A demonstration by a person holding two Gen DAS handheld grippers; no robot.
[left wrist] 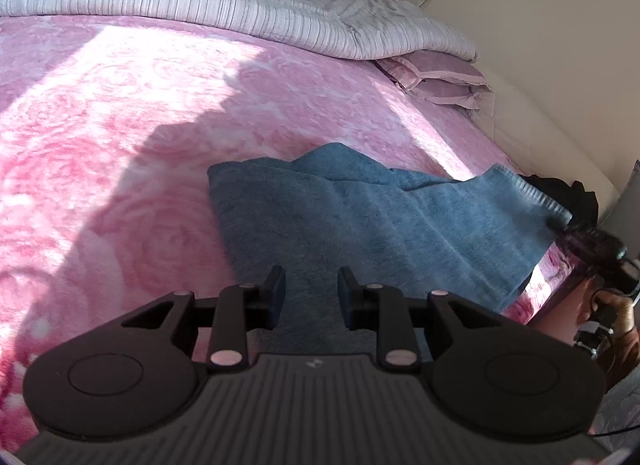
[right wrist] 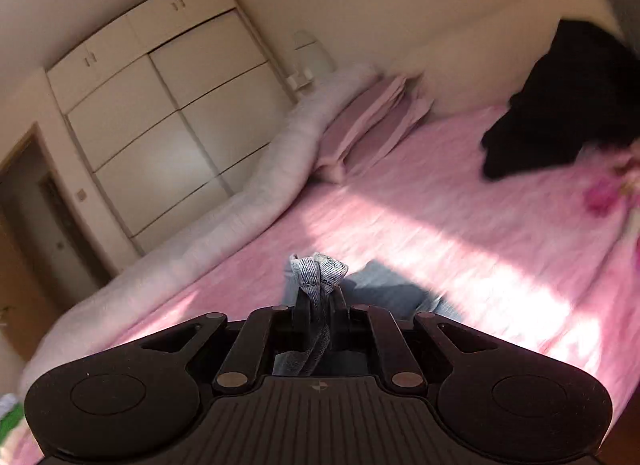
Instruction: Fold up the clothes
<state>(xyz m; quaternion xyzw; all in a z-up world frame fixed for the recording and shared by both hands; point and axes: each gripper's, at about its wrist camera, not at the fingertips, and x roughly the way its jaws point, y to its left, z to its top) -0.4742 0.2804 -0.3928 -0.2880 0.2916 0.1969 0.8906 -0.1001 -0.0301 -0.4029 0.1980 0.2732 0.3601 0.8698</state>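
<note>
I see one blue garment [left wrist: 360,221] of soft, faintly ribbed fabric, spread partly flat and rumpled along its far edge, its right corner lifted. In the right wrist view, I see a bunched fold of its pale, stitched denim-like hem [right wrist: 318,271] standing upright, raised above the rest.

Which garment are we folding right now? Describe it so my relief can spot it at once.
Start at the bed's pink rose-patterned blanket. Near its front edge, ahead of the left gripper, lies a blue garment, partly spread and creased. It is the only blue piece: the other loose garment is black, by the wall, and the folded bedding is mauve.
</note>
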